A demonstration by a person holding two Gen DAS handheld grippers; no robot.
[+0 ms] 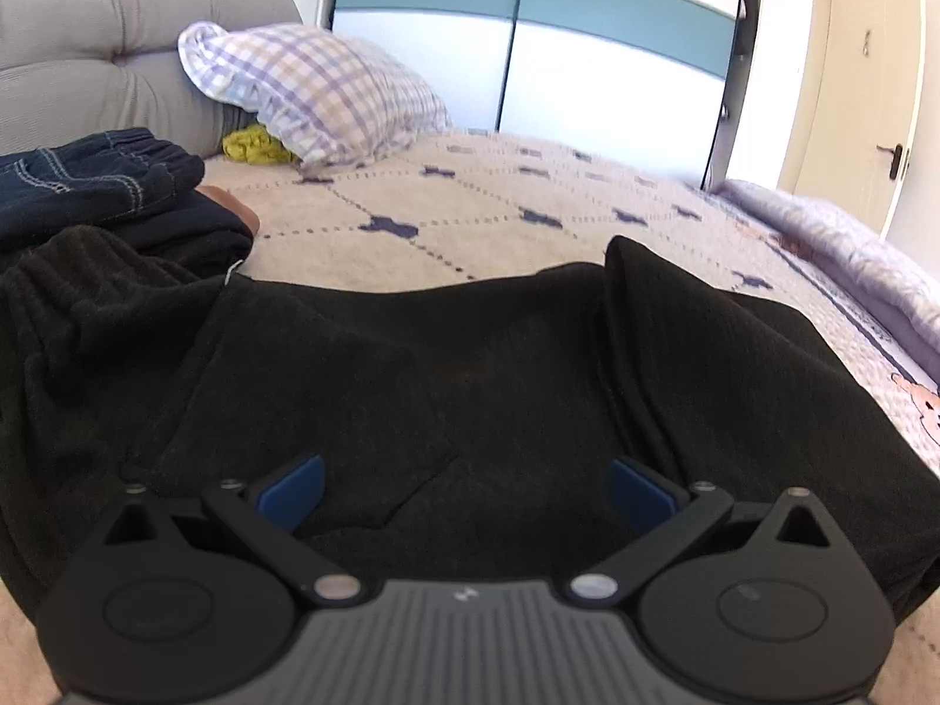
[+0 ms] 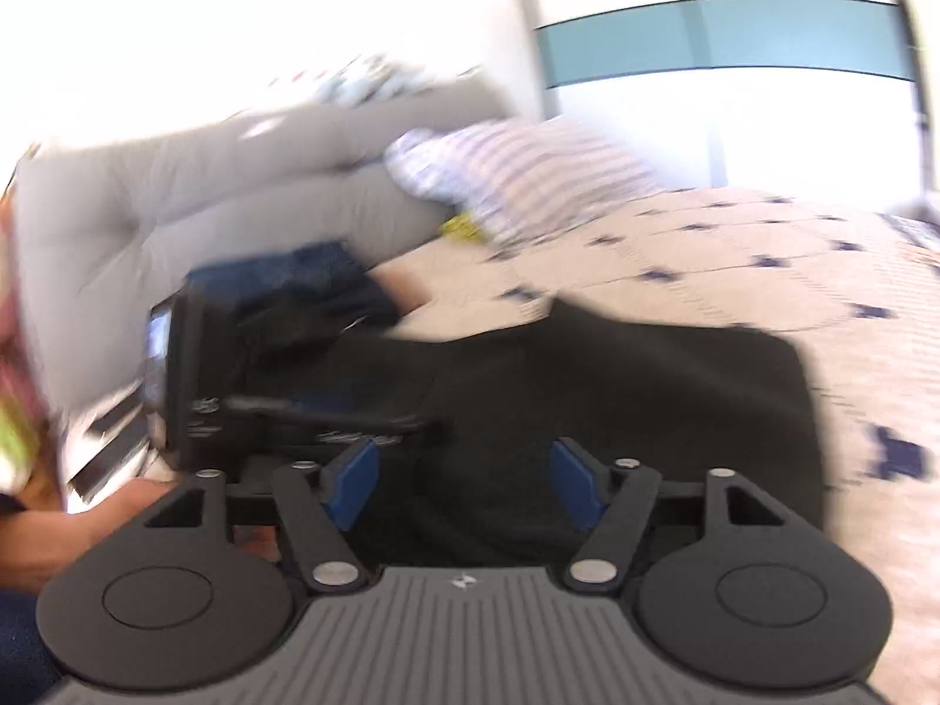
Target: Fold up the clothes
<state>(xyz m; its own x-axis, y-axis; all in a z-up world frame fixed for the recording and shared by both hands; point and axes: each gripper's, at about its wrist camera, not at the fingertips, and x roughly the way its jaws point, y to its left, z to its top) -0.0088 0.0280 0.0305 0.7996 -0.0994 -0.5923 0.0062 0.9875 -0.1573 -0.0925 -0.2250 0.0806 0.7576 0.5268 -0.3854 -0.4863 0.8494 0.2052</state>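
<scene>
A black garment [image 1: 446,364] lies spread across the bed, with a raised fold on its right side. Over its near edge my left gripper [image 1: 467,493] stands open, blue pads [image 1: 294,493] wide apart and cloth below them. The right wrist view is blurred by motion. There my right gripper [image 2: 464,482] is open too, above the near part of the same black garment [image 2: 617,388]. To its left I see the left gripper's dark housing [image 2: 188,376] and a person's hand [image 2: 88,529].
Folded dark blue jeans [image 1: 88,176] rest at the far left by the grey padded headboard [image 1: 88,59]. A checked pillow [image 1: 311,88] covers a yellow-green cloth [image 1: 258,147]. The patterned bedspread [image 1: 470,217] stretches beyond, with a lilac blanket [image 1: 822,247] along its right edge.
</scene>
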